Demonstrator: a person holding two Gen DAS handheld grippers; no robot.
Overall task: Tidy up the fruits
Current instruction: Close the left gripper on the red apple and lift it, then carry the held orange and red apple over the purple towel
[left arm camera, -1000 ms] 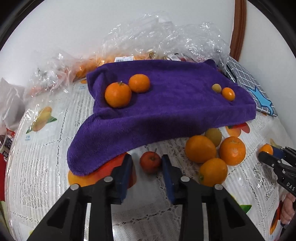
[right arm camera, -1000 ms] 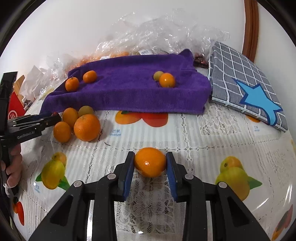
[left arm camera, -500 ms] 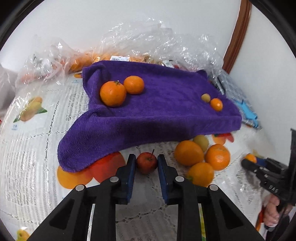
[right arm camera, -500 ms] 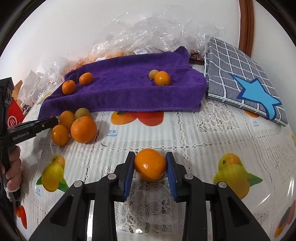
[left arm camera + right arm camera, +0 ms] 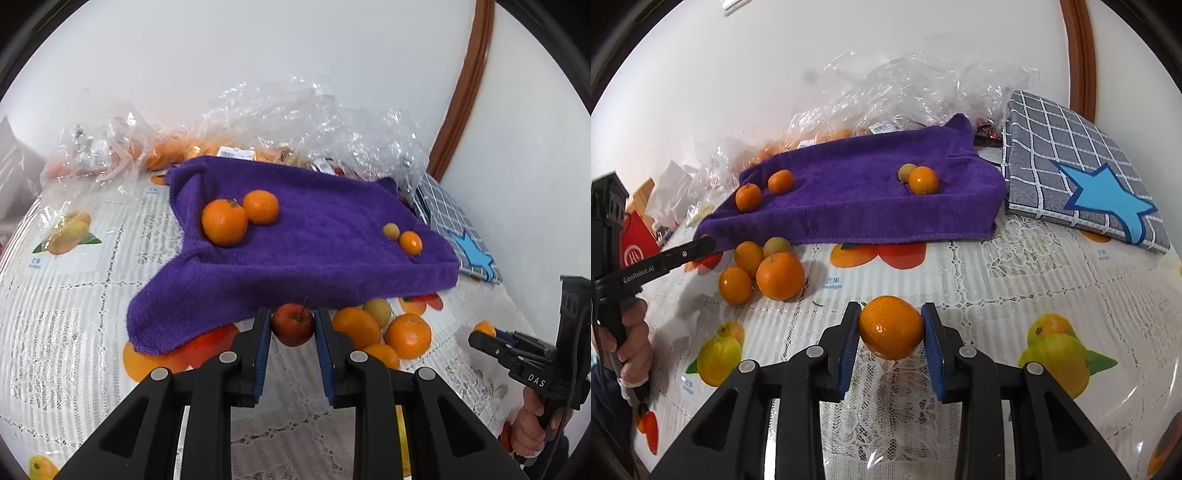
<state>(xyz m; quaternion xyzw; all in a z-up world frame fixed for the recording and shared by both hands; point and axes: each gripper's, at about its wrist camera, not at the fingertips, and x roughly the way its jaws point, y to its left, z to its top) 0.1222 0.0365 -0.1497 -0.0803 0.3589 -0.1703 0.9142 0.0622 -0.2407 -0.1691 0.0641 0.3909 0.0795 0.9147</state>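
Observation:
My left gripper (image 5: 293,325) is shut on a small red apple (image 5: 293,324), held just off the tablecloth at the front edge of the purple towel (image 5: 314,251). My right gripper (image 5: 891,328) is shut on an orange (image 5: 890,328) above the cloth. On the towel lie two oranges (image 5: 224,227) at the left, and a small orange (image 5: 410,242) with a yellowish fruit (image 5: 390,230) at the right. A cluster of oranges (image 5: 408,335) and a pale fruit (image 5: 377,310) sits on the table in front of the towel. From the right wrist view the left gripper (image 5: 698,248) reaches in beside that cluster (image 5: 780,275).
Crumpled clear plastic bags (image 5: 295,118) with more fruit lie behind the towel against the white wall. A grey checked cushion with a blue star (image 5: 1082,177) lies at the right. A red box (image 5: 637,245) stands at the left. The lace tablecloth (image 5: 979,266) has printed fruit pictures.
My left gripper closed on the red apple and lifted it slightly toward the towel's edge, turning a little. The right gripper kept holding its orange almost still.

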